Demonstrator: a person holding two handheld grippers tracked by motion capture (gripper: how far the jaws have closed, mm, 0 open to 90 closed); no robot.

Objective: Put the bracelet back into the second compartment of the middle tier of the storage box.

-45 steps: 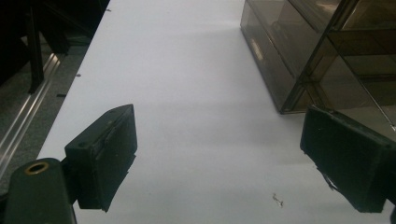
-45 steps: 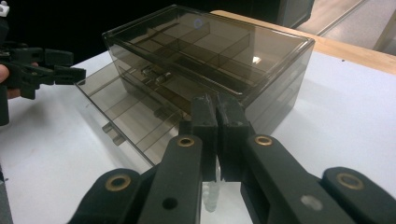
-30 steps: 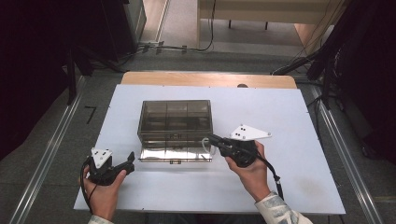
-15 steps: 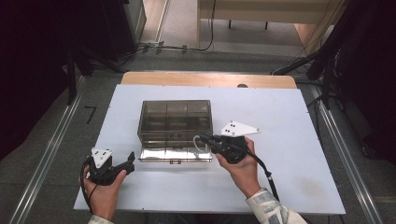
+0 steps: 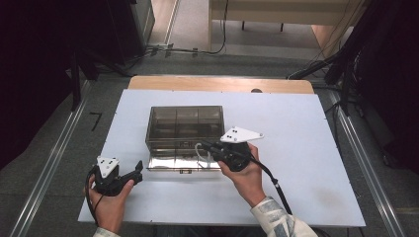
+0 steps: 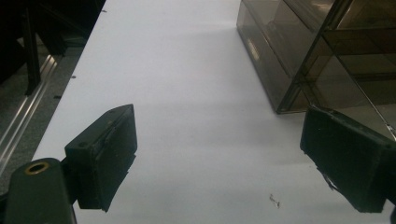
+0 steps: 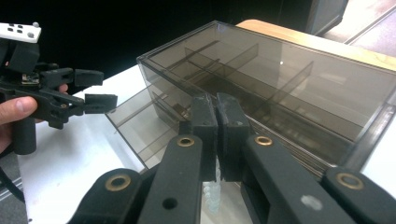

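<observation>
1. Smoked-plastic organiser box (image 5: 184, 133) sits on the white surface (image 5: 306, 148), a little left of centre in the high view; we see a grid of compartments through its clear top.
2. We note a drawer (image 5: 184, 162) drawn out along the box's near side, reflecting the light.
3. Right hand-held gripper (image 5: 206, 147) lies at the right end of that drawer, held by the person's right hand (image 5: 247, 173), pointing leftward across the drawer front.
4. In the right gripper view we see the right hand-held gripper's (image 7: 217, 135) jaws clenched pad against pad. A pale, ribbed translucent piece (image 7: 211, 193) shows just below the pads; we cannot tell whether it is pinched.
5. In the high view a whitish loop (image 5: 200, 150) shows beside the right hand-held gripper's tip, over the drawer; its nature is unclear to us.
6. Left hand-held gripper (image 5: 134, 173) is held in the left hand (image 5: 109, 202) near the surface's near-left corner, well apart from the box, jaws aimed toward it.
7. In the left gripper view we record the left hand-held gripper (image 6: 219, 158) released: jaws wide apart with bare surface between them, and the box's corner (image 6: 285, 105) ahead to the right.
8. The right gripper view also shows the left hand-held gripper (image 7: 95, 88) beyond the box, jaws parted, nothing in them.
9. Wooden table edge (image 5: 217, 83) shows behind the white surface; cables (image 5: 168, 49) lie on the floor beyond.
</observation>
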